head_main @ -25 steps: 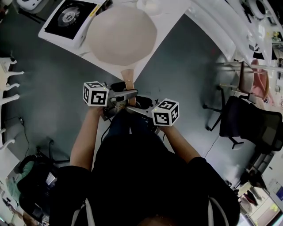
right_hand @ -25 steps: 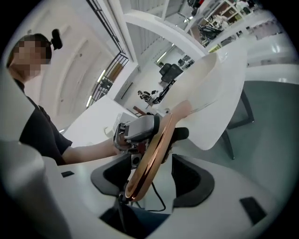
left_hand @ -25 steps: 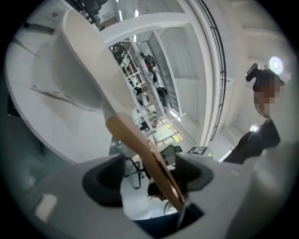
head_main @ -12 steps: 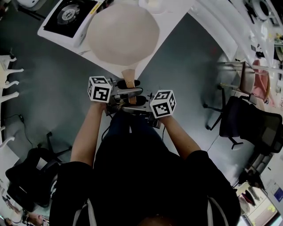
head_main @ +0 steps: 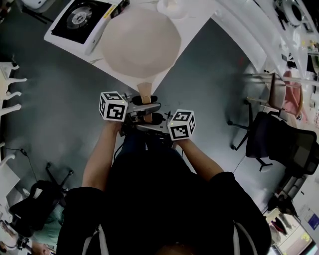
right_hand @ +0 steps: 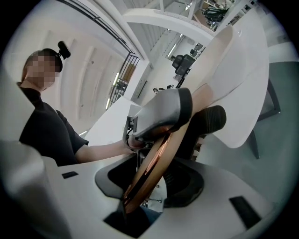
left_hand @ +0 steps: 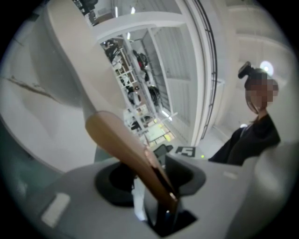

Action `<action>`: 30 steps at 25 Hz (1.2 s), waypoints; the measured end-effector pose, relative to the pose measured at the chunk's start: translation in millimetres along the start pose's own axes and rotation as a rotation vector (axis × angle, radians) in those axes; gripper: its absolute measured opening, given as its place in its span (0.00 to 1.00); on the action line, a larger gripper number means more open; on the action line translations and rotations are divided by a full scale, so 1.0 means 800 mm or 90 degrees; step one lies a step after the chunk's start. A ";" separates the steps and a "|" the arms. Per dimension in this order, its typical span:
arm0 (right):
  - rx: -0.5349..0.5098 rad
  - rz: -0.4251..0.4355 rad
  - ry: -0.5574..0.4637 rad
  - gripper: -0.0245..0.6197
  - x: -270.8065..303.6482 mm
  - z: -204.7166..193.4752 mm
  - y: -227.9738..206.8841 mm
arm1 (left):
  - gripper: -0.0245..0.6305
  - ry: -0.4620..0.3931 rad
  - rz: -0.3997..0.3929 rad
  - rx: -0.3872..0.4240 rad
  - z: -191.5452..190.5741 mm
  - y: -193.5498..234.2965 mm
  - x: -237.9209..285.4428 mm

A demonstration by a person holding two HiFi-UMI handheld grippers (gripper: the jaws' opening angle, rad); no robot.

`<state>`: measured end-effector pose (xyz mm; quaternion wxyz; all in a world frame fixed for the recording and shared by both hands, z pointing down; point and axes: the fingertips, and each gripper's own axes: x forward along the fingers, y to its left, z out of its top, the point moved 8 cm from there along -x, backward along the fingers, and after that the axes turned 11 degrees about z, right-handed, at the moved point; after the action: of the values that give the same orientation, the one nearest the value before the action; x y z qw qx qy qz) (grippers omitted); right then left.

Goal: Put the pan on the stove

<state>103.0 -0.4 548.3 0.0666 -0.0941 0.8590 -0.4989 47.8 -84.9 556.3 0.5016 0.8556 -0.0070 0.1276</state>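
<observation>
A big cream pan [head_main: 139, 42] rests on the white table [head_main: 197, 22], its wooden handle [head_main: 145, 92] sticking out over the table corner toward me. The black stove [head_main: 79, 17] stands to the pan's left. My left gripper [head_main: 144, 104] reaches in from the left and my right gripper [head_main: 149, 119] from the right, a little lower on the handle. In the left gripper view the handle [left_hand: 126, 149] runs down between the jaws of the left gripper [left_hand: 154, 179]. The right gripper [right_hand: 152, 179] likewise has the handle [right_hand: 154, 168] between its jaws. Both pairs of jaws are closing, with gaps still showing beside the handle.
A white dish [head_main: 172, 7] sits on the table behind the pan. Office chairs [head_main: 279, 139] stand on the grey floor at the right, and a chair base [head_main: 55, 174] at the lower left. White shelving curves along the upper right.
Both grippers have drawn in around the pan handle, the right one moving left and up. Their jaws have narrowed around the handle. The pan has stayed put.
</observation>
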 end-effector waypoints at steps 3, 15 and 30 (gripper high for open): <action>0.003 0.009 -0.011 0.30 0.000 0.001 0.009 | 0.33 -0.014 -0.002 -0.014 -0.001 -0.009 -0.003; -0.037 0.015 -0.008 0.31 0.011 0.026 0.044 | 0.34 -0.030 0.007 0.021 0.023 -0.046 -0.021; -0.103 0.049 0.024 0.31 0.053 0.110 0.088 | 0.34 -0.110 0.026 0.068 0.102 -0.090 -0.081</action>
<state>73.3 -50.6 442.7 0.0618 -0.0562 0.9004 -0.4269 12.7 -126.5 441.9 0.4498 0.8888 -0.0606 0.0634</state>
